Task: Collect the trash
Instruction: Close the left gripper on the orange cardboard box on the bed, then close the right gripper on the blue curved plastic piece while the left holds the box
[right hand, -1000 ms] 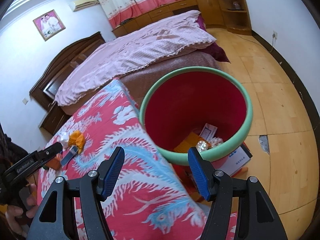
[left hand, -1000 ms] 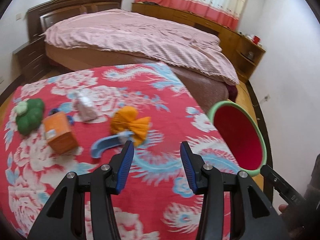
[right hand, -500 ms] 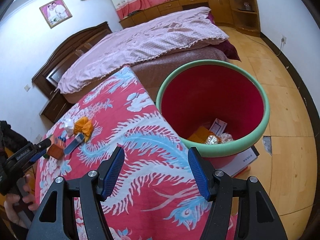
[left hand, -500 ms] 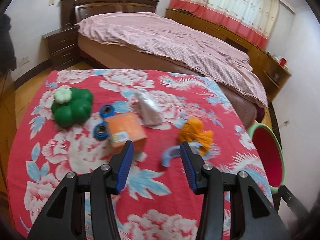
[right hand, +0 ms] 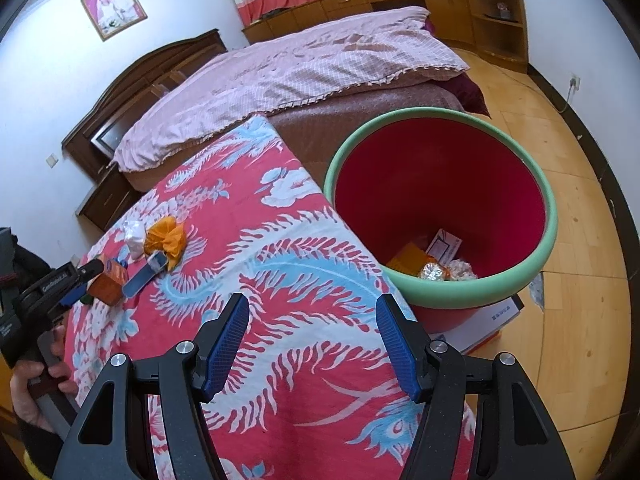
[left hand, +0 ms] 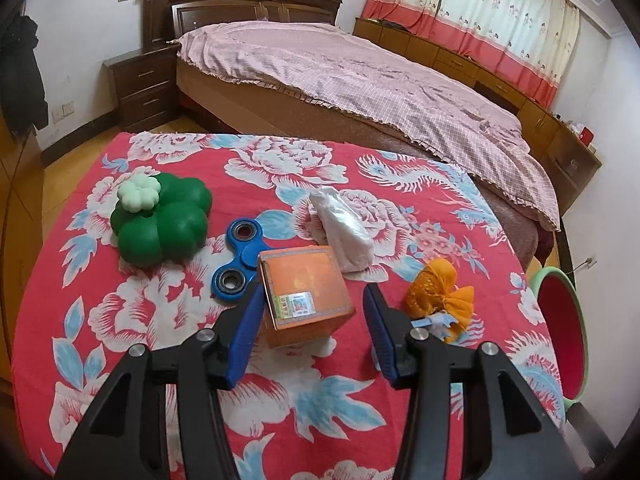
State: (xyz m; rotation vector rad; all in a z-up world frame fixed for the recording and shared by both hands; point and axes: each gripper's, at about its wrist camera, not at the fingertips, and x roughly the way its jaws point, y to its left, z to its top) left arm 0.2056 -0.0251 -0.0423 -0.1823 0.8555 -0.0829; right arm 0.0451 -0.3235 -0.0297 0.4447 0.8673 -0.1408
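An orange box [left hand: 306, 296] stands on the red flowered tablecloth [left hand: 120, 320], between the blue pads of my left gripper [left hand: 314, 294], which is open with a gap on the right side. Around the box lie a white crumpled paper [left hand: 340, 228], a crumpled orange wrapper [left hand: 438, 290] and a flat blue piece [left hand: 434, 321]. In the right wrist view the left gripper [right hand: 86, 282] sits at the orange box [right hand: 110, 280]. My right gripper [right hand: 312, 320] is open and empty above the cloth, beside the red bin with a green rim [right hand: 440, 300], which holds some trash [right hand: 434, 270].
A green clover-shaped toy [left hand: 160, 220] and a blue fidget spinner [left hand: 240, 256] lie left of the box. The bin [left hand: 546, 276] stands off the table's right edge on a flat carton [right hand: 496, 316]. A bed [left hand: 360, 80], nightstand [left hand: 140, 88] and wooden floor [right hand: 580, 200] lie beyond.
My left gripper has swung left across the table, from beside the orange wrapper to the orange box, which now sits between its fingers. The right gripper has shifted slightly along the table edge.
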